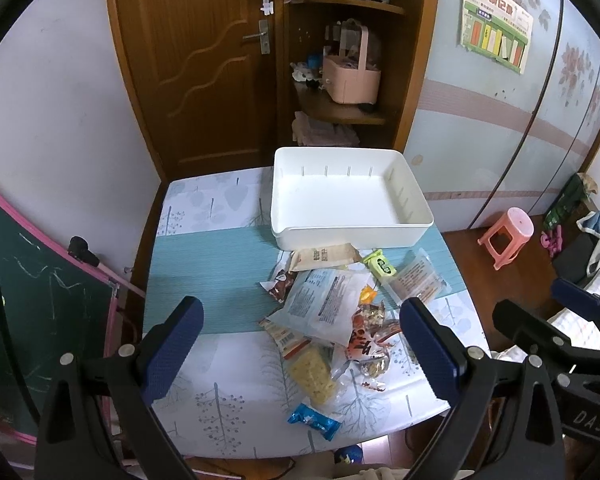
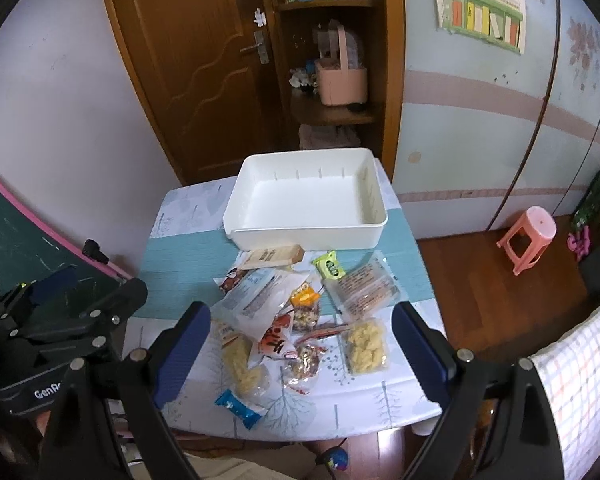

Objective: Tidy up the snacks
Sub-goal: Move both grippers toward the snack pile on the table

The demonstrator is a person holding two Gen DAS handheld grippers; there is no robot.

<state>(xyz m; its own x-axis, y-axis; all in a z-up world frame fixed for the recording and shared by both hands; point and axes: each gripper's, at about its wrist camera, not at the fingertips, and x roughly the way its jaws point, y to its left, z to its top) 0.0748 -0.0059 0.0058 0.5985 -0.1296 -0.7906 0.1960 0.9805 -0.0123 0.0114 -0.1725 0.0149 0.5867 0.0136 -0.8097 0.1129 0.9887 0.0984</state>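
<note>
Left wrist view: nothing sorted yet.
Table (image 1: 188,264): carries everything.
Bin (image 1: 352,236): empty, at the far edge.
Snacks (image 1: 324,308): all loose, heaped from the bin's near wall toward the near edge.
My left gripper (image 1: 300,352): released, holding nothing.
My right gripper (image 2: 300,354): released, holding nothing.

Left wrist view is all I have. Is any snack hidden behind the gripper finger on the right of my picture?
Observer: Yes. A clear bag of pale yellow puffs lies flat on the table, just right of the snack pile.
Operator: Is the right gripper holding anything?
Observer: No. The right gripper is open wide with nothing between its fingers, and it hangs above the pile.
</note>
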